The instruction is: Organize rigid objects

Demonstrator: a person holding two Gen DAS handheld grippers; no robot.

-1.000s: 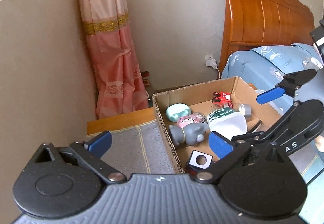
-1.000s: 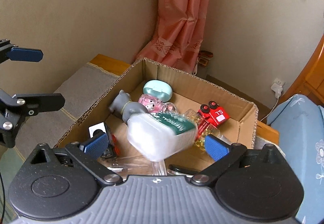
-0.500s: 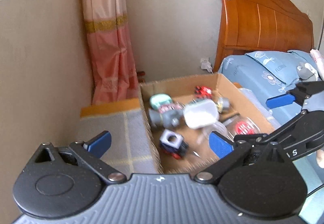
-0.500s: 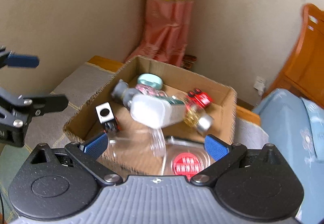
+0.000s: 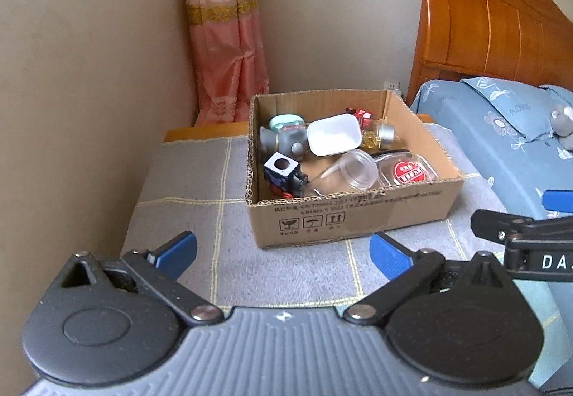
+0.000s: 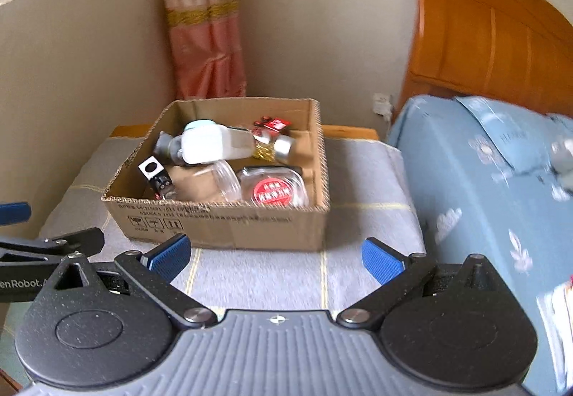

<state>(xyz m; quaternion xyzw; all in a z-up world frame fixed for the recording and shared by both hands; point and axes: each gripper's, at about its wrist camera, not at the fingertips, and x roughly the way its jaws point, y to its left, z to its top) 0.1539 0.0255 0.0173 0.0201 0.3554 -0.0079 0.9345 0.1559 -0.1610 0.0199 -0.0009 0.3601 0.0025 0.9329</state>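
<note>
An open cardboard box (image 5: 358, 216) (image 6: 229, 224) stands on a grey checked cloth. Inside lie a white plastic bottle (image 5: 333, 134) (image 6: 215, 145), a grey elephant toy (image 5: 286, 141), a mint case (image 5: 286, 120), a red toy car (image 5: 361, 113) (image 6: 272, 123), a small jar of gold bits (image 5: 378, 138) (image 6: 272, 147), a clear cup (image 5: 358, 168), a clear box with a red round label (image 5: 408, 171) (image 6: 274, 190) and a dark toy train (image 5: 283, 173) (image 6: 157, 175). My left gripper (image 5: 283, 252) and right gripper (image 6: 274, 254) both hang open and empty in front of the box.
The cloth (image 5: 186, 188) covers a wooden table in a room corner. A pink curtain (image 5: 225, 37) hangs behind. A bed with blue floral bedding (image 5: 501, 130) and a wooden headboard (image 5: 483, 23) lies close on the right. A wall socket (image 6: 381, 102) sits beside it.
Both grippers have pulled back from over the box to in front of it. The white bottle, seen between the right fingers a second ago, now lies in the box.
</note>
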